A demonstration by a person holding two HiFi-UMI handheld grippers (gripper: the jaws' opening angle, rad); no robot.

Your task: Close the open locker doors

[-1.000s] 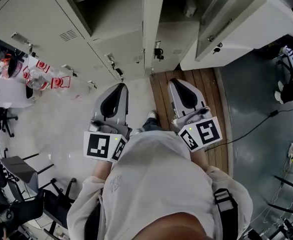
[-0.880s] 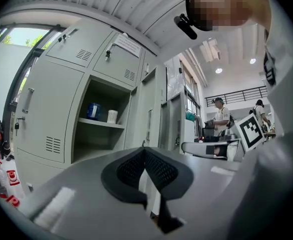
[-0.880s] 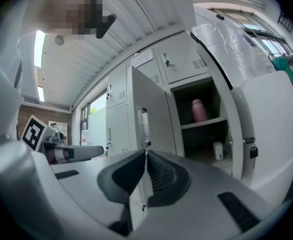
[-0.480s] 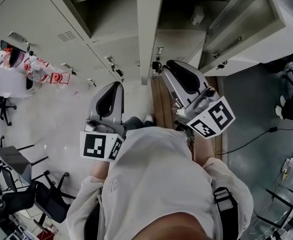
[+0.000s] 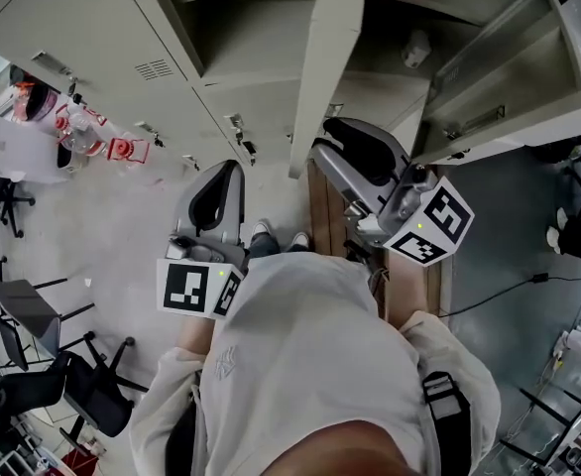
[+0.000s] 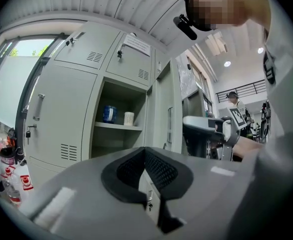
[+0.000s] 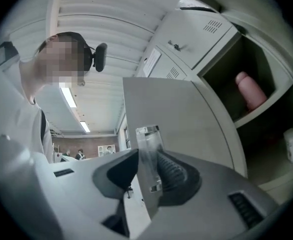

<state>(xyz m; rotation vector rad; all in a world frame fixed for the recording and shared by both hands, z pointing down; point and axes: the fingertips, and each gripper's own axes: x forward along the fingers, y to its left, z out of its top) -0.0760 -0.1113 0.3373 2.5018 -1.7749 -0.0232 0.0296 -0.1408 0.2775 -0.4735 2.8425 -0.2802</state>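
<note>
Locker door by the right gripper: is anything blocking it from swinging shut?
Nothing visible does. The right gripper has the edge of the locker door between its jaws. The blue cup and white cup stand inside on the shelf. The left gripper hangs lower, seemingly clear.

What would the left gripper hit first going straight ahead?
Probably the closed lower door with a key in it, seen just past the left gripper; how far off it is remains unclear.

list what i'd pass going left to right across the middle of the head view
bottles → left gripper → middle door, its edge in the right gripper → right door
</note>
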